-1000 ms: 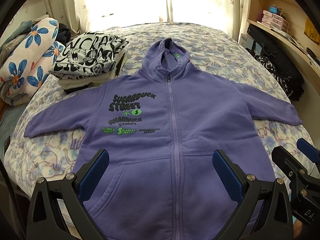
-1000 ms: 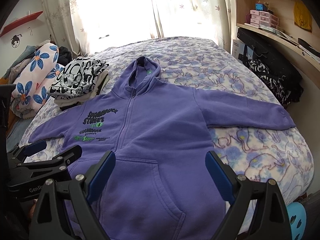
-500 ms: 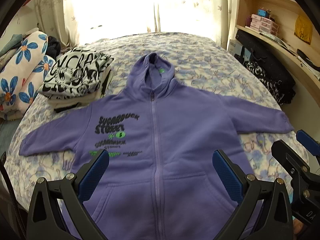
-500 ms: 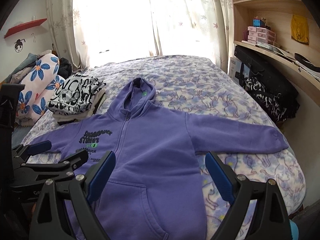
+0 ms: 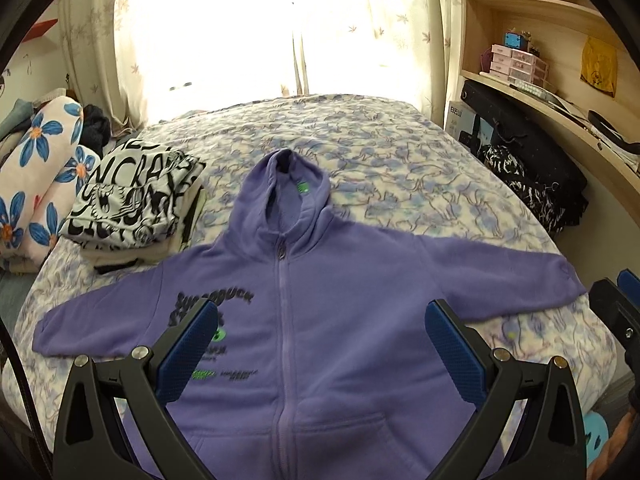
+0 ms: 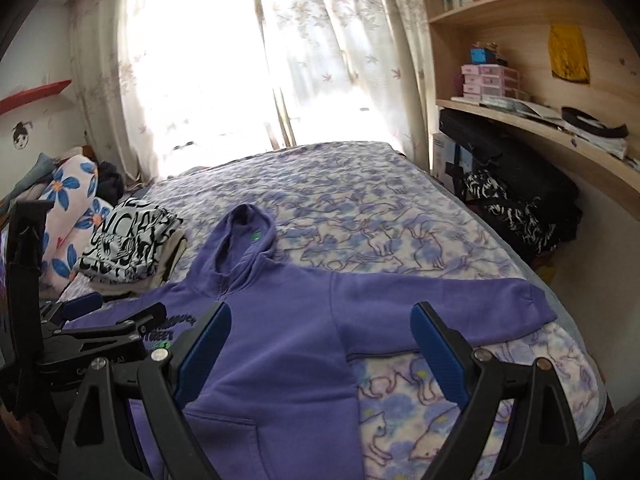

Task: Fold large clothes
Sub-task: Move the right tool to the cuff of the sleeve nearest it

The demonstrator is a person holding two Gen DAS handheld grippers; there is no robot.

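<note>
A purple zip hoodie [image 5: 332,320] lies flat and face up on the bed, sleeves spread out to both sides, hood toward the window. It shows in the right wrist view too, the hoodie [image 6: 288,344] with its right sleeve reaching the bed's edge. My left gripper [image 5: 322,344] hovers open above the hoodie's chest, nothing between its blue pads. My right gripper [image 6: 320,344] is open too, held above the hoodie's right side. The left gripper [image 6: 100,324] appears at the left of the right wrist view.
A stack of folded clothes with a black-and-white printed top [image 5: 132,204] sits left of the hoodie. Floral bedding rolls [image 5: 36,184] lie further left. The bed [image 5: 400,168] has a purple patterned cover. Wooden shelves and a black bag [image 5: 532,184] stand on the right.
Both grippers have pulled back and tilted up from the hoodie, so it sits lower and smaller in both views and more of the room shows. The hoodie has not moved.
</note>
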